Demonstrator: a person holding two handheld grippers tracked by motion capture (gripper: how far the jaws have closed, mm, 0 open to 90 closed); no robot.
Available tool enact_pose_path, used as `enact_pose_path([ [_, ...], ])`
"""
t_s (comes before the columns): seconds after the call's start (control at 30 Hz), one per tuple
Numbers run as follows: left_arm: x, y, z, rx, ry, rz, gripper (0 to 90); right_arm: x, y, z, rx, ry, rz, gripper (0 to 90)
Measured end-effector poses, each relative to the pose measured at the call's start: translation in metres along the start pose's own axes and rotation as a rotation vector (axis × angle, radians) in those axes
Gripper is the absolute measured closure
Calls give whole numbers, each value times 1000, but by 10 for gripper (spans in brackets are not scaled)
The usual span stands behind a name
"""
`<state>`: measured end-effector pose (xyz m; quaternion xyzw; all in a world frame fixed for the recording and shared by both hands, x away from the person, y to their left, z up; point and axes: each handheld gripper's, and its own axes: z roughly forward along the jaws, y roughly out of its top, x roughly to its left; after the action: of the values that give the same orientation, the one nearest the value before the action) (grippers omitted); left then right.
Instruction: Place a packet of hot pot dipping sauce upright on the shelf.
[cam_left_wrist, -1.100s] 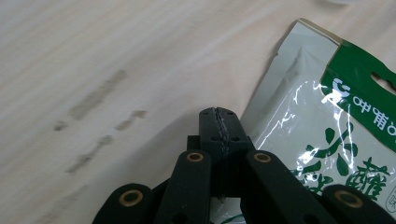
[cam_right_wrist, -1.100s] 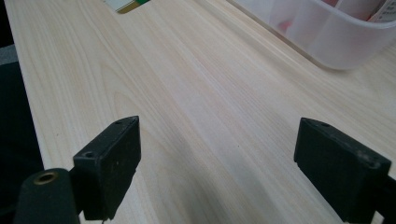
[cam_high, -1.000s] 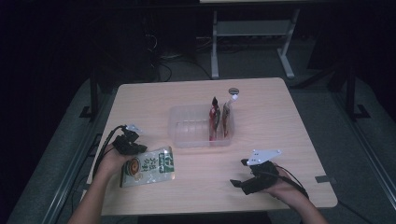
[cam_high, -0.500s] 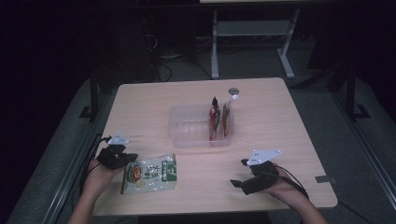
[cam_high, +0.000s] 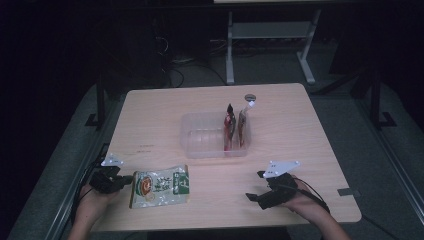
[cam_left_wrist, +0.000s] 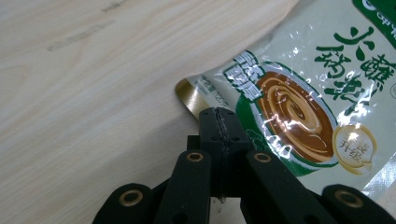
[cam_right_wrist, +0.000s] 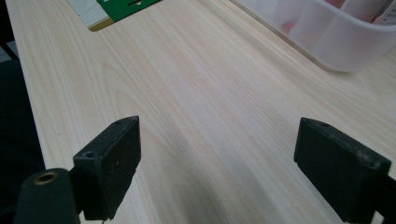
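My left tool (cam_high: 125, 178) sits at the near-left of the bench (cam_high: 150, 115), jaws pressed together with nothing between them. In the left gripper view the closed tips (cam_left_wrist: 218, 122) sit right at the gold corner of the green-and-white snack pouch (cam_left_wrist: 303, 98); can't tell if they touch it. Pouch (cam_high: 160, 185) lies flat on the bench, just beside that tool. My right tool (cam_high: 256, 187) rests at the near-right, jaws wide apart over bare wood (cam_right_wrist: 219, 135), holding nothing. Clear plastic bin (cam_high: 200, 135) is mid-bench, well apart from both tools, with a couple of packets (cam_high: 234, 127) standing upright at its right end.
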<state>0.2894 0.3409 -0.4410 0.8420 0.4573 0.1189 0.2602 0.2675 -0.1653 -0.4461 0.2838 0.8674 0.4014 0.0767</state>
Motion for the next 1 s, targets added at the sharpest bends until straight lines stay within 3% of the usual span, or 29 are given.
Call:
enact_pose_path([
  [0.07,-1,0,3,7,-10,5,896,-2,-1,0,-5,-2,-12,143],
  [0.1,-2,0,5,19,-22,10,896,-2,0,0,0,-4,5,144],
  [0.2,-4,1,7,16,-27,19,896,-2,-1,0,-2,-4,0,144],
  [0.37,-12,4,10,1,-74,21,896,-1,0,1,1,-2,-2,144],
  [0.53,-25,12,17,-4,-109,67,896,-1,0,1,0,-2,0,144],
  [0.77,-53,30,32,-11,-170,131,896,0,0,1,2,-1,0,144],
  [0.8,-63,34,35,-14,-201,142,896,-1,0,1,0,-3,-4,144],
  [0.87,-70,36,37,-15,-217,147,896,-2,-1,1,1,-4,-2,144],
  [0.97,-87,46,43,-21,-238,196,896,-2,0,1,2,-2,-3,144],
  [1.0,-87,46,43,-21,-238,196,896,-2,0,1,2,-2,-3,144],
])
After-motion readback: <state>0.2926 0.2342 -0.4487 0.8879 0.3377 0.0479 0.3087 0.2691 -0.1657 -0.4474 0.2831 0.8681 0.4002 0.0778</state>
